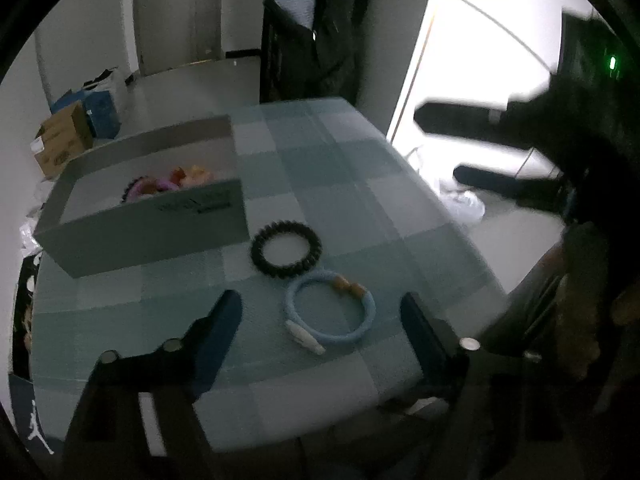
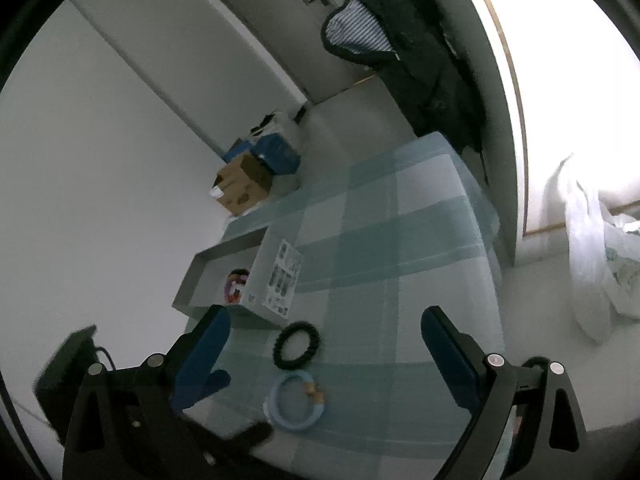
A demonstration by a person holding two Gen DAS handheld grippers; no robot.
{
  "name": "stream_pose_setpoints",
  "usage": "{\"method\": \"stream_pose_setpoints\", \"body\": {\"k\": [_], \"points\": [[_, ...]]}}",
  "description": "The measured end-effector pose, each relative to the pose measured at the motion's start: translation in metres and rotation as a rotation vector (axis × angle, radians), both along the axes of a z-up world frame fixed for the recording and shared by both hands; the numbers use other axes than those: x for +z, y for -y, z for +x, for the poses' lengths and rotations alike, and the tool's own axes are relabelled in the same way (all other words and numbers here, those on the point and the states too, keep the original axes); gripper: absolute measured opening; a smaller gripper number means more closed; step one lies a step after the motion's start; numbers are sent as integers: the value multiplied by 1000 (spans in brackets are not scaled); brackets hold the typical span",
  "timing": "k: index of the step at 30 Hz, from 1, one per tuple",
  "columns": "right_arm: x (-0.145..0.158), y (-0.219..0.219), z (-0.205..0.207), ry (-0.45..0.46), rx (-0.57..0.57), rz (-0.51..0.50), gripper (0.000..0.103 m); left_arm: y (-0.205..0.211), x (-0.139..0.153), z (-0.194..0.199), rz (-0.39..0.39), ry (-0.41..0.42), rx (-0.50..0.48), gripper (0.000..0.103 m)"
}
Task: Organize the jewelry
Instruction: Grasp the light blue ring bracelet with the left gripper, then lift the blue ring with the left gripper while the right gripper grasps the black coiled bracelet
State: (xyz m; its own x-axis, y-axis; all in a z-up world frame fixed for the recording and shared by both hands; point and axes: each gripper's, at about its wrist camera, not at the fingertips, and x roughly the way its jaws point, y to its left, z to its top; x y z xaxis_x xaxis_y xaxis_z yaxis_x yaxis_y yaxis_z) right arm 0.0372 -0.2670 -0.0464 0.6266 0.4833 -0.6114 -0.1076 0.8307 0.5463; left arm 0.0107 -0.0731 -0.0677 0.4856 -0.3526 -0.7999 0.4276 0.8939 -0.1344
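Observation:
A light blue bracelet (image 1: 331,309) with amber beads and a white tag lies on the checked tablecloth (image 1: 352,184). A black beaded bracelet (image 1: 285,249) lies just beyond it. My left gripper (image 1: 322,316) is open, its fingers either side of the blue bracelet, low over the cloth. A grey open box (image 1: 140,220) at the left holds several coloured bracelets (image 1: 172,184). My right gripper (image 2: 326,344) is open and empty, held high above the table; below it lie the black bracelet (image 2: 297,345), the blue bracelet (image 2: 297,403) and the box (image 2: 224,276).
The right gripper also shows at the right of the left wrist view (image 1: 480,148). The table's right edge (image 1: 452,216) drops to the floor. Cardboard boxes (image 2: 244,184) stand on the floor by the wall. A plastic bag (image 2: 592,248) lies right. A dark coat (image 1: 312,28) hangs behind.

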Motion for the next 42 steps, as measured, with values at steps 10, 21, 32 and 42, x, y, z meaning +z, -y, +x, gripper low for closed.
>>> {"method": "stream_pose_setpoints", "body": {"k": [10,21,32,42], "points": [[-2,16,-1,-15,-13,24,97,18,-23,6,111,-64,-13,80],[-4,16,-1,-26,-20,24,97,19,-23,4,150,-64,19,75],[-10,13,1,-46,-28,-15,97,19,-18,7,100,-78,-33,56],[-14,4,3,-38,-6,-12,97,-33,33,9,-73,44,84,56]]}}
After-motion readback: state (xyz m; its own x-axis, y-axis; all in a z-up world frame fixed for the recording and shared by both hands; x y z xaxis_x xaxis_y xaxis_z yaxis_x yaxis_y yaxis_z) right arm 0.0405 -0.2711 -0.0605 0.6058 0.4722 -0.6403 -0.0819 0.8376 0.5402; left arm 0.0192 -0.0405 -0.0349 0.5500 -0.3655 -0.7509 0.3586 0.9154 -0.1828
